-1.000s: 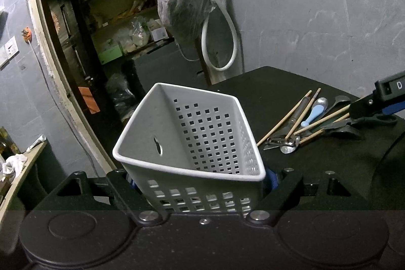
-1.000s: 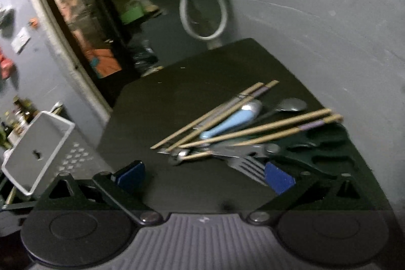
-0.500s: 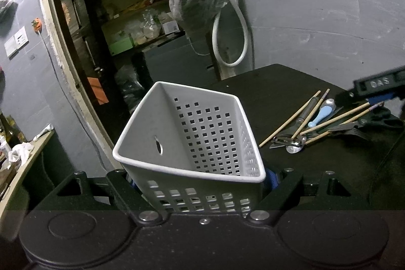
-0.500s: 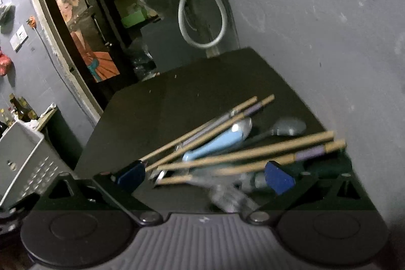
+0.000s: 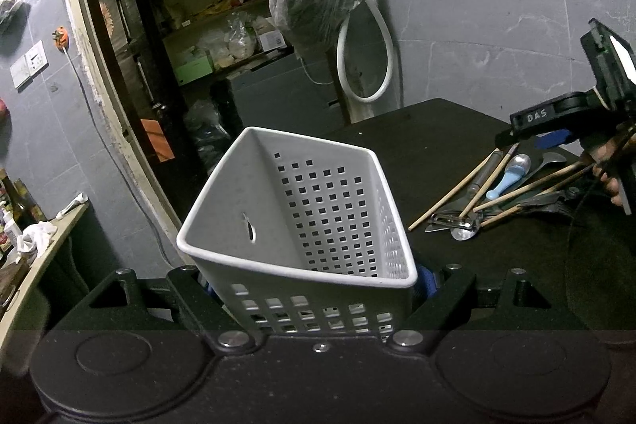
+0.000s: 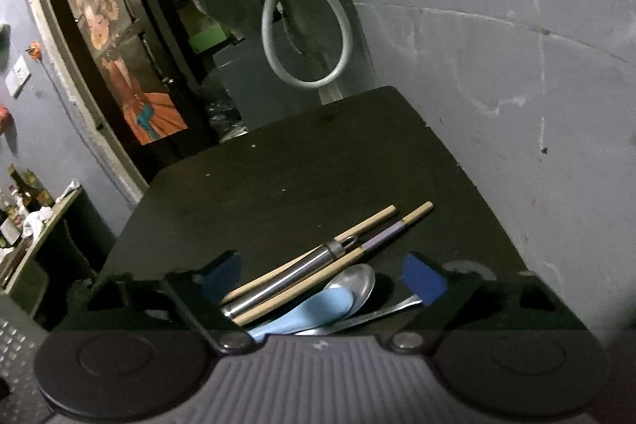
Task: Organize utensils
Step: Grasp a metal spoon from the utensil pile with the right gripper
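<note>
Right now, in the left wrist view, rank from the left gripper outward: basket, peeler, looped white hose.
1. Basket: clamped in the left gripper, centre foreground.
2. Peeler: on the black table, to the right.
3. White hose: hanging on the back wall.

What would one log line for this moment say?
left gripper: shut on basket | right gripper: closing over utensil pile, nothing gripped yet | basket: no utensils visible inside

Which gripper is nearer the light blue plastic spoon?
Right. The right gripper is closing around the light blue plastic spoon in the utensil pile. The left gripper sits apart, clamped on the white perforated basket.
</note>
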The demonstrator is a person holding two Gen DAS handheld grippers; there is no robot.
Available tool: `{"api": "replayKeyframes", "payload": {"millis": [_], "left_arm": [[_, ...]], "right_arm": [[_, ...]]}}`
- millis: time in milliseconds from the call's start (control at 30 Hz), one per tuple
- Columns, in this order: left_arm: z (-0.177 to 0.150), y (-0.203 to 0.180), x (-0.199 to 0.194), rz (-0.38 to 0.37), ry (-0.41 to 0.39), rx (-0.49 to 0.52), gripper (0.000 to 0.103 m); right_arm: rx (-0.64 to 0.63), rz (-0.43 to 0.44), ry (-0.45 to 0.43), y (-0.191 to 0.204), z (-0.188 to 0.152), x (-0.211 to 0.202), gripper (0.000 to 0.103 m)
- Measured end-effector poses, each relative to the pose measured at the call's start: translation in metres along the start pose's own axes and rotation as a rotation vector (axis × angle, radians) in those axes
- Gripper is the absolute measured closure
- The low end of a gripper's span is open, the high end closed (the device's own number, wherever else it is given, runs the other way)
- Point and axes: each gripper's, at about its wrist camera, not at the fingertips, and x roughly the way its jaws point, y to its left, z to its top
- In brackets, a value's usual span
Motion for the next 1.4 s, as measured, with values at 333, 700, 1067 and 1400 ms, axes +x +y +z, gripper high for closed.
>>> {"api": "replayKeyframes", "payload": {"millis": [333,700,1067,1400], "left_arm": [[0.000,0.000,0.000,0.002,0.001,-0.001,0.018],[0.000,0.001,0.000,0.000,0.001,0.001,0.018],[0.000,0.000,0.001,-0.002,-0.001,0.005,0.018],[0.000,0.000,0.004,-0.013,-0.005,0.000,0.018]], "right_arm": [[0.028,-0.087,0.034,-0.006,-0.010,0.010,0.051],[0.110,-0.080,0.034,-0.021,-0.015,0.014,0.090],[0.086,-0.082,-0.039,-0.009,-0.013,-0.006,0.099],[-0.060,-0.167,-0.115,0.024,-0.008,-0.036,0.101]]}}
